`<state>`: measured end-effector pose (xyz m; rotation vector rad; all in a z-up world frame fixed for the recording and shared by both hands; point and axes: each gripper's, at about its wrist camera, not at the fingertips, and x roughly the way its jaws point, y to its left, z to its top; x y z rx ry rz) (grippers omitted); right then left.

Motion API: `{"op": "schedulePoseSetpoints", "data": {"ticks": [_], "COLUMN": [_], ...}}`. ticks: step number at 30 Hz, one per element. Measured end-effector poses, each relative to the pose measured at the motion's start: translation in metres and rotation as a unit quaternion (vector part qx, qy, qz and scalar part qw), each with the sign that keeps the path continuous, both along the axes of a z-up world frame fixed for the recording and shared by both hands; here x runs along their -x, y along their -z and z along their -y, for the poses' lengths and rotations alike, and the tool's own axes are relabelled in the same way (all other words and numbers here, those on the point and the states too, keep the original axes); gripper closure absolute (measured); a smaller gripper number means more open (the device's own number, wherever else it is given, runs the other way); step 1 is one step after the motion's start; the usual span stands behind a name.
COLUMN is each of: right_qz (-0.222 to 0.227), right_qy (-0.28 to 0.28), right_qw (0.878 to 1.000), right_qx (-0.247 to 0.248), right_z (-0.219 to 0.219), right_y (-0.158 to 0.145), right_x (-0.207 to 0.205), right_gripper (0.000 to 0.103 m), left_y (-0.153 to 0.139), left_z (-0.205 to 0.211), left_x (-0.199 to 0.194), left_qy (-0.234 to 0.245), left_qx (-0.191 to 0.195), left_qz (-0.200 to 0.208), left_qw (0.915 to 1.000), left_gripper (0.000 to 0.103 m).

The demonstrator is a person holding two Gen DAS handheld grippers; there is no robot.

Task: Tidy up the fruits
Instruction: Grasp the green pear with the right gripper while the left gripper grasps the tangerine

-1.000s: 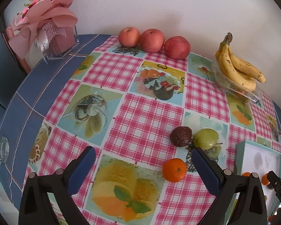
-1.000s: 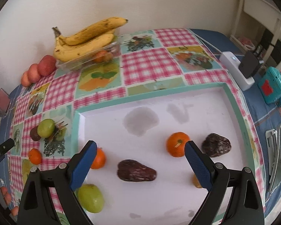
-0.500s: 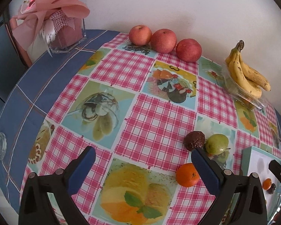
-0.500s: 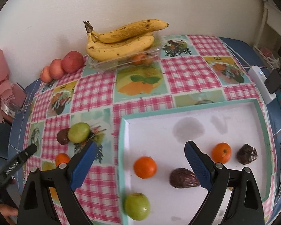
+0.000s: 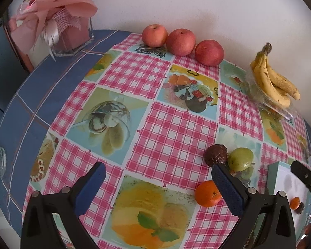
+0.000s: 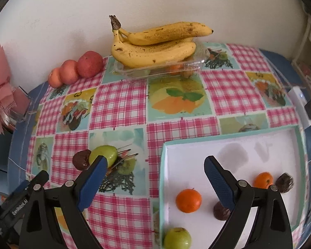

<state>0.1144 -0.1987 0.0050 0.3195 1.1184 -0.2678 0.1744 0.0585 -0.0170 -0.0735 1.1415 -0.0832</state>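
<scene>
Sorting is partly done: the white, teal-rimmed rectangular tray (image 6: 296, 137) on the checked pink-and-picture desk (image 6: 122, 103) already holds five fruits, namely a round orange tangerine (image 6: 188, 200), a second tangerine (image 6: 263, 180) farther right, a green apple (image 6: 177, 238) at the near edge, a dark brown wrinkled fruit (image 6: 285, 182) just beside the second tangerine, and another dark fruit (image 6: 220, 211) partly hidden behind a blue pad. Three loose fruits lie on the desk left of the tray, close together: a third orange tangerine (image 5: 207, 194), a green pear-like fruit (image 5: 240, 158) and a dark brown fruit (image 5: 215, 154) touching it. The left tongs (image 5: 158, 183) are spread wide and empty, hovering over the cloth with that cluster at their right pad; the right tongs (image 6: 153, 176) are likewise spread and hold nothing, straddling the tray's left rim. Whether the three red apples (image 5: 181, 41) by the wall and the yellow bananas (image 6: 155, 43) on their clear plastic box (image 6: 197, 64) are to be moved cannot be told; they sit well apart from the tray.
</scene>
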Motion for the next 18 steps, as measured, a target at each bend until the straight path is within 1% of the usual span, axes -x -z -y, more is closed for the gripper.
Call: {"op": "schedulePoseSetpoints", "data": {"ticks": [2, 6, 8, 10, 12, 18], "right_qz": [-0.003, -0.007, -0.012, -0.013, -0.013, -0.014], "right_qy": [-0.002, 0.003, 0.006, 0.010, 0.011, 0.013], "right_qw": [1.000, 1.000, 1.000, 1.000, 1.000, 1.000], "right_qx": [0.012, 0.007, 0.010, 0.008, 0.003, -0.002], "right_z": [0.001, 0.007, 0.009, 0.011, 0.013, 0.013], "right_y": [-0.001, 0.002, 0.005, 0.006, 0.007, 0.009], "right_x": [0.000, 0.003, 0.004, 0.004, 0.005, 0.004], "right_gripper": [0.009, 0.009, 0.009, 0.009, 0.009, 0.009], "left_y": [0.002, 0.009, 0.015, 0.021, 0.026, 0.033], "left_z": [0.005, 0.018, 0.026, 0.033, 0.038, 0.047], "left_x": [0.002, 0.006, 0.008, 0.010, 0.010, 0.012], "left_qy": [0.006, 0.026, 0.037, 0.047, 0.055, 0.073], "left_qx": [0.000, 0.020, 0.028, 0.034, 0.037, 0.049], "left_qz": [-0.004, -0.020, -0.034, -0.046, -0.058, -0.076], "left_qw": [1.0000, 0.9993, 0.9983, 0.9972, 0.9961, 0.9933], "left_gripper": [0.000, 0.001, 0.001, 0.006, 0.016, 0.025]}}
